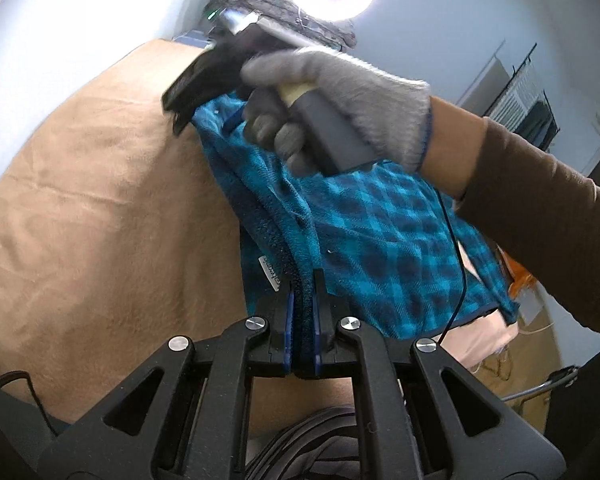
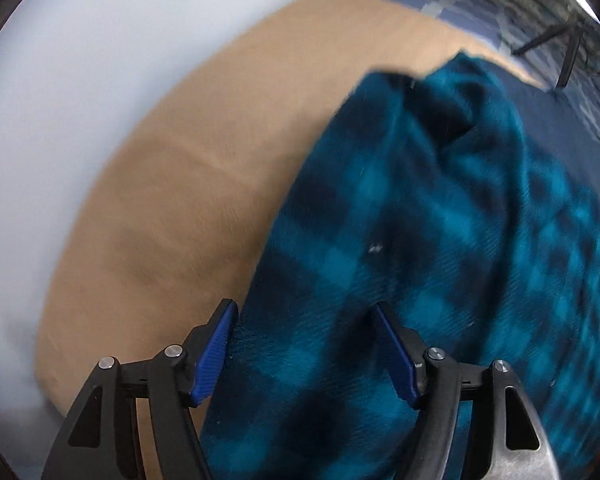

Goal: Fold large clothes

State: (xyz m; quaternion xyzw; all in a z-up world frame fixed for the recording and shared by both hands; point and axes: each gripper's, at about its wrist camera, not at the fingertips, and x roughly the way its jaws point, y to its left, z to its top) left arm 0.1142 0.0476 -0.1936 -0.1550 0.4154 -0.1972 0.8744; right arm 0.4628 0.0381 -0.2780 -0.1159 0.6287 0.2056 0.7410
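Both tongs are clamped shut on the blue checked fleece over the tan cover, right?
Not both. The left tongs are shut on the fleece, but the right wrist view shows the right tongs open, pads spread with fleece between them. The tan cover is right.

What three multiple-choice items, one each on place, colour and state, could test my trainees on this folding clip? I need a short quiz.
1. Where does the blue checked fleece garment lie?
A. on a tan cloth
B. on bare wood
C. in a basket

2. What colour are the claw pads?
A. red
B. blue
C. white

3. How is the left claw?
A. wide open, holding nothing
B. shut on the garment's edge
C. out of view

Key: 1 A, the tan cloth spreads beneath it; 2 B, both pads show blue; 3 B, fabric is pinched between its fingers, while the right claw stands open.
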